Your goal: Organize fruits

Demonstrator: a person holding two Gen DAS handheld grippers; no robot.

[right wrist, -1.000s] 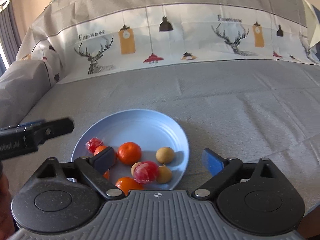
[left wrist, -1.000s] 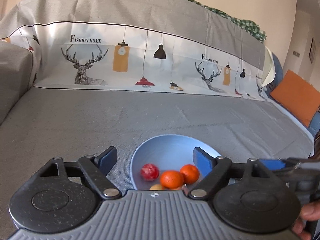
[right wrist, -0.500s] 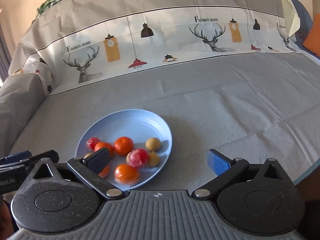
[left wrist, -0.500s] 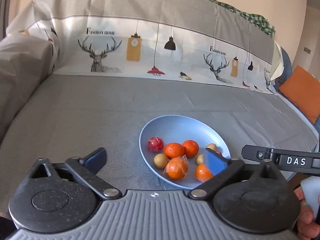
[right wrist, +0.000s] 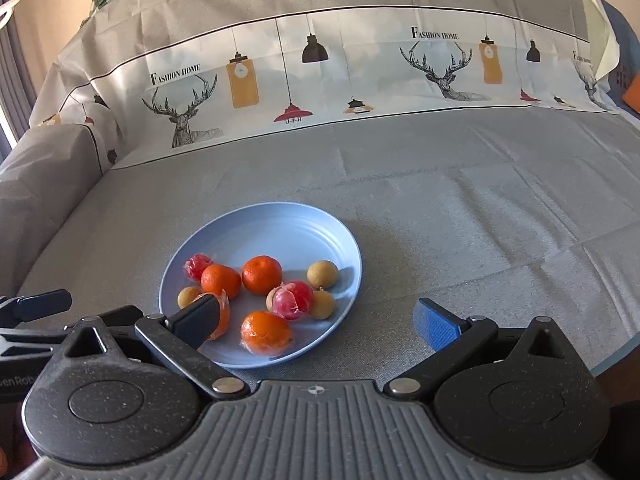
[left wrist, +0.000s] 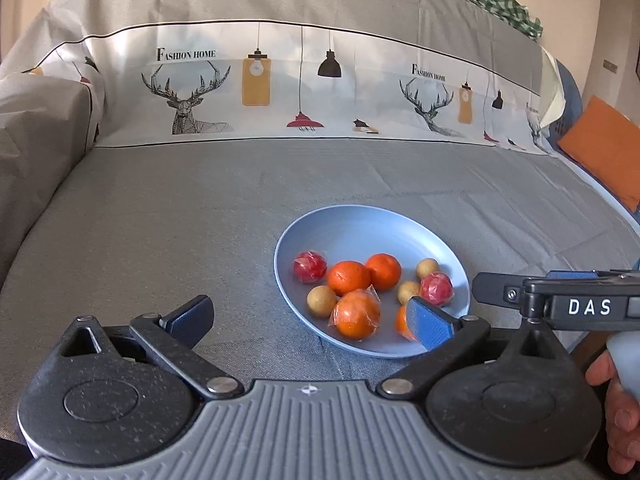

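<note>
Beside the blue plate (right wrist: 344, 240), where the fruits (right wrist: 262, 274) sat heaped for sorting, left gripper (left wrist: 310, 318) and right gripper (right wrist: 320, 320) hovered wide open, empty.

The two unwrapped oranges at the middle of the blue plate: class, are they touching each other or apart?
Apart. In the right wrist view a strip of blue plate shows between the left orange and the right orange.

"FASHION HOME" is printed on the sofa cover (left wrist: 304, 92) above each drawn deer head, twice in the left wrist view and twice in the right wrist view. White letters "DAS" stand on the side of the right gripper (left wrist: 588, 307), seen from the left.
</note>
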